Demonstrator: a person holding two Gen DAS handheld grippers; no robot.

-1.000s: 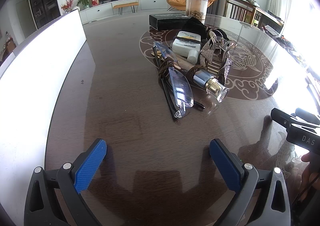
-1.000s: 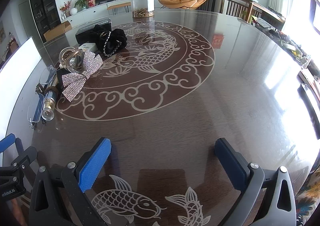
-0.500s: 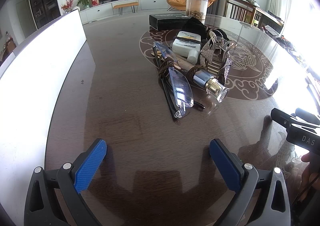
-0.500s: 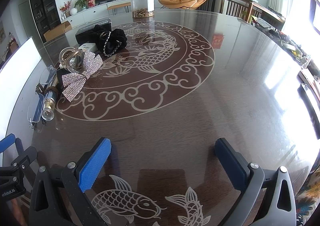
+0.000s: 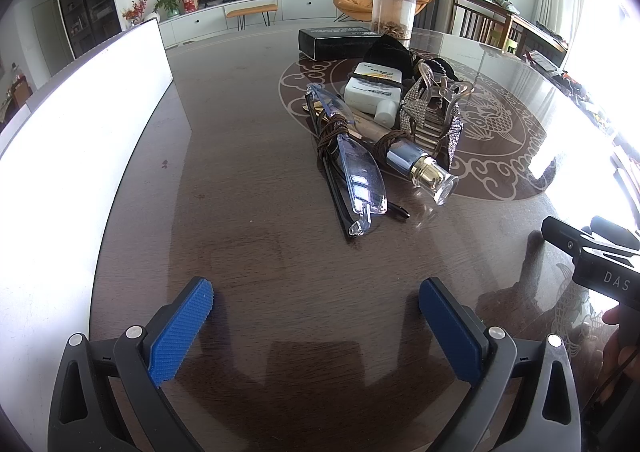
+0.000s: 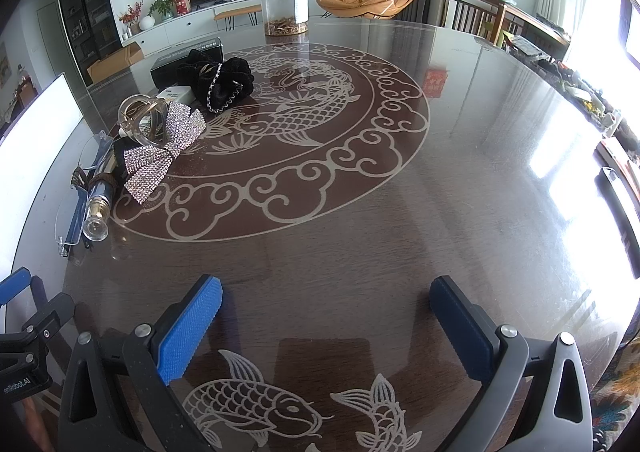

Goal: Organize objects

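nothing has changed over the last second: the left gripper [image 5: 316,296] and right gripper [image 6: 326,294] stay at the bottom of their frames, jaws apart and empty. the pile sits centre frame in the left view: glasses [image 5: 358,171], perfume bottle [image 5: 420,167], bow clip [image 5: 434,113]. sorting seems not yet started.

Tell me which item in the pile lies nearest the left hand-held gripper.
The folded glasses: their lens tip reaches closest to the left hand-held gripper, ahead of the gold-collared bottle beside them.
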